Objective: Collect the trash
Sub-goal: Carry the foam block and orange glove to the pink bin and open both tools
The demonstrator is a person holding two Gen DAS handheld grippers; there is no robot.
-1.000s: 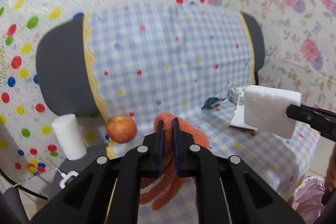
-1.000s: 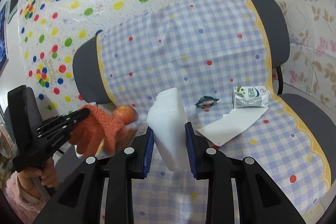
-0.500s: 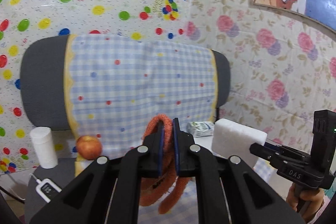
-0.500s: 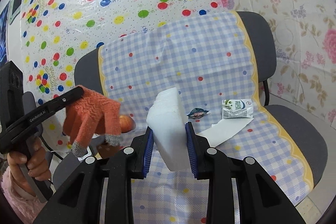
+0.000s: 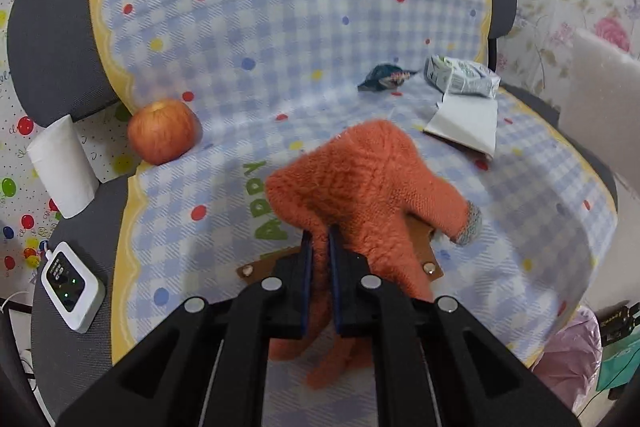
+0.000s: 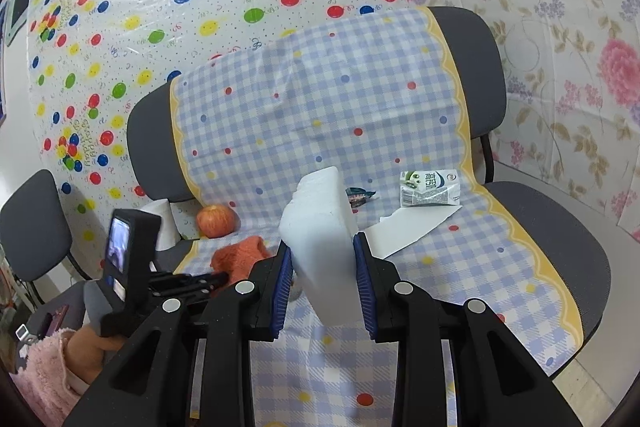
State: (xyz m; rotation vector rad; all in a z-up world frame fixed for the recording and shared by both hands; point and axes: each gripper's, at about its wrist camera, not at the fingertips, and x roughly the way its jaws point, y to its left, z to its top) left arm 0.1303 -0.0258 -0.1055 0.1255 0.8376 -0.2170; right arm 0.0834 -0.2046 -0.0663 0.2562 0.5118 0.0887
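My left gripper [image 5: 320, 239] is shut on an orange knitted glove [image 5: 368, 179], which droops onto the checked cloth [image 5: 280, 27] over the chair seat. My right gripper [image 6: 320, 247] is shut on a white foam block [image 6: 320, 227], held above the seat; the block's edge shows in the left wrist view [image 5: 600, 107]. On the seat lie a crushed milk carton [image 5: 460, 77] [image 6: 430, 187], a white paper sheet [image 5: 464, 123] [image 6: 412, 227] and a small dark wrapper [image 5: 384, 77] [image 6: 360, 194]. An apple [image 5: 162, 131] [image 6: 216, 221] rests at the seat's back left.
A brown leather tag [image 5: 420, 247] lies under the glove. A white paper roll [image 5: 60, 167] and a small white device [image 5: 70, 285] sit on the left seat. A pink bag [image 5: 568, 355] hangs at the lower right. A person's hand and pink sleeve [image 6: 44, 367] hold the left gripper.
My left gripper has tipped down and dropped toward the seat, bringing the glove onto the cloth. The right gripper with the foam block has shifted only slightly.
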